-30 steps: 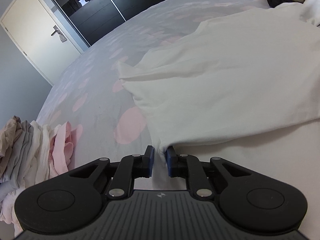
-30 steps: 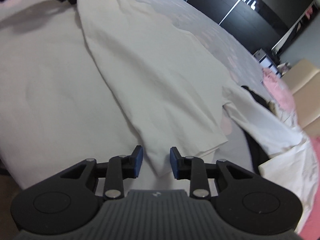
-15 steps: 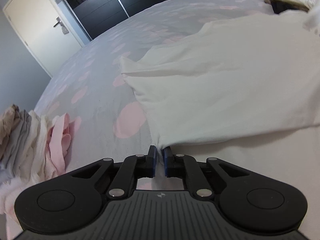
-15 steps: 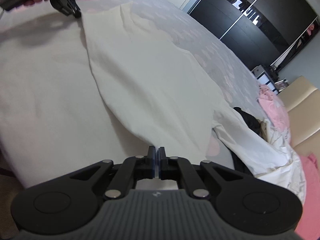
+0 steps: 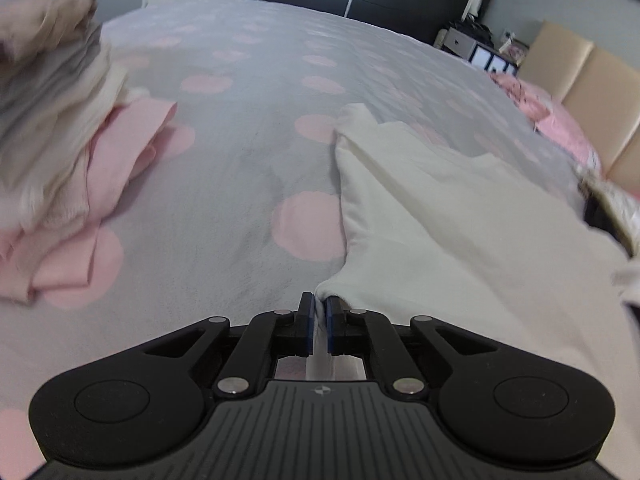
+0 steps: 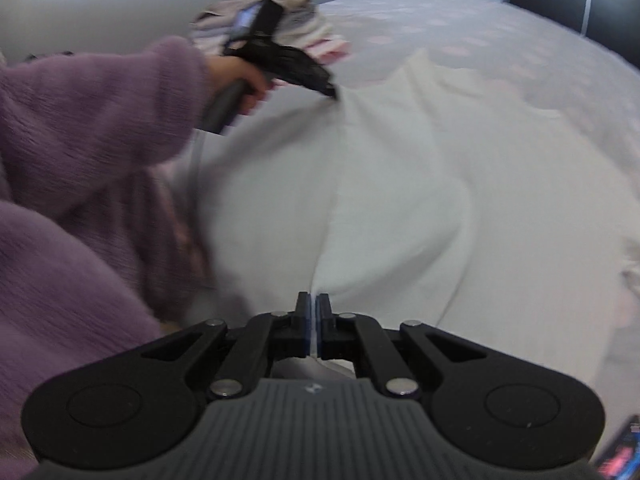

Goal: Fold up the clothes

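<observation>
Both grippers are clenched on one cream garment [image 5: 460,216] that lies on the bed [image 5: 248,128], over its grey, pink-spotted cover. The left gripper [image 5: 319,312] pinches a corner of the cloth between its blue pads, and the right gripper [image 6: 313,312] pinches another edge, with fabric running up between its jaws. Judging by the two grips, the step in hand is lifting one side of the garment to carry it over for a fold. The next move calls for both hands to travel together, keeping the held edge taut, and lay it evenly on the rest before letting go. There are two grippers, one garment in work, one stack of folded clothes [image 5: 60,128] at the left of the bed, and a loose heap of pink laundry [image 5: 552,116] near the headboard.
</observation>
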`<control>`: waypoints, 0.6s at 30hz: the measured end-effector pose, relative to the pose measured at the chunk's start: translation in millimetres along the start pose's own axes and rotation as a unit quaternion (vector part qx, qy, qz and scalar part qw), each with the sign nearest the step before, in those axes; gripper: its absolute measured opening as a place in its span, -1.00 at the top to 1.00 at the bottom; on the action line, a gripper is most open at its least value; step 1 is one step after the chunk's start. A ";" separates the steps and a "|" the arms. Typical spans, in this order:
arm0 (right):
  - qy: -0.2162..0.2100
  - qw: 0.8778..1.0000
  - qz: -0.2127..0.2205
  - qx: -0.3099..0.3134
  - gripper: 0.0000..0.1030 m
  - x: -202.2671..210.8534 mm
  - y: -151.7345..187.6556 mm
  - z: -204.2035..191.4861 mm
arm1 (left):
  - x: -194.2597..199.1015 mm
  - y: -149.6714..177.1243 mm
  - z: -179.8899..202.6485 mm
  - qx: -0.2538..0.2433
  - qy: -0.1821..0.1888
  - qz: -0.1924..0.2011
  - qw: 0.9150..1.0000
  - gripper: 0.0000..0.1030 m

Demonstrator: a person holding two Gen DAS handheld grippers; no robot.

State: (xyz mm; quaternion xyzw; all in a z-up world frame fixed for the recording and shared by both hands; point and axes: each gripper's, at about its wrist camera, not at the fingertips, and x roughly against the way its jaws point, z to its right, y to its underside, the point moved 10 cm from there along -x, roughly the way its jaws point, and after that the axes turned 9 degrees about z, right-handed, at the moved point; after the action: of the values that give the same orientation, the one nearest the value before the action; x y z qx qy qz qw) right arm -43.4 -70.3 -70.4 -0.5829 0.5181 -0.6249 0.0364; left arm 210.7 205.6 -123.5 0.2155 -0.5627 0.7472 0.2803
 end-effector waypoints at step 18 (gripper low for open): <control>-0.209 0.966 -0.060 -0.137 0.94 -72.9 -25.3 -142.7 | -16.7 -3.3 -54.9 0.222 0.093 0.011 0.971 0.95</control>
State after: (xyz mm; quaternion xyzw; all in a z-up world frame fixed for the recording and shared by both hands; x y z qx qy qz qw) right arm -115.4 75.0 -72.5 -0.7303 0.5436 -0.4128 0.0258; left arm 225.1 256.2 -146.8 0.1963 -0.3564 0.8732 0.2684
